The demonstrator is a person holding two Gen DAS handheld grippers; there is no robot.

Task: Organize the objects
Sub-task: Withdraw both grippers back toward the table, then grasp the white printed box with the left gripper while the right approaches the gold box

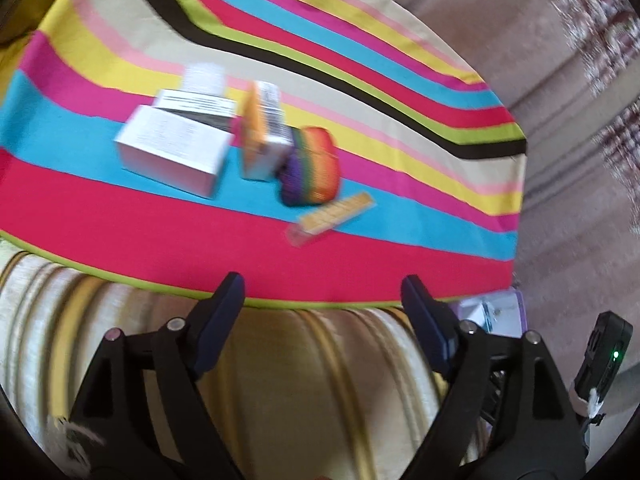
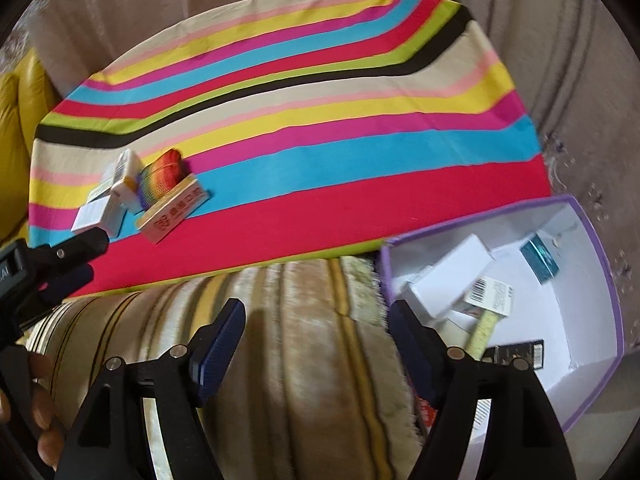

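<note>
Left tongs (image 1: 322,300) spread, empty; right tongs (image 2: 316,320) likewise. On striped cloth (image 1: 160,236), left to right: white boxes (image 1: 170,152), orange box (image 1: 264,136), rainbow pouch (image 1: 312,166), yellow strip (image 1: 336,212), unsorted. Far right, purple bin (image 2: 608,280) partly filled.

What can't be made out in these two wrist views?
- White boxes, left wrist: print blurred by motion.
- Purple-rimmed bin, right wrist: near contents hidden behind the right hand-held gripper.
- Left hand-held gripper, right wrist: cut off by the frame edge.
</note>
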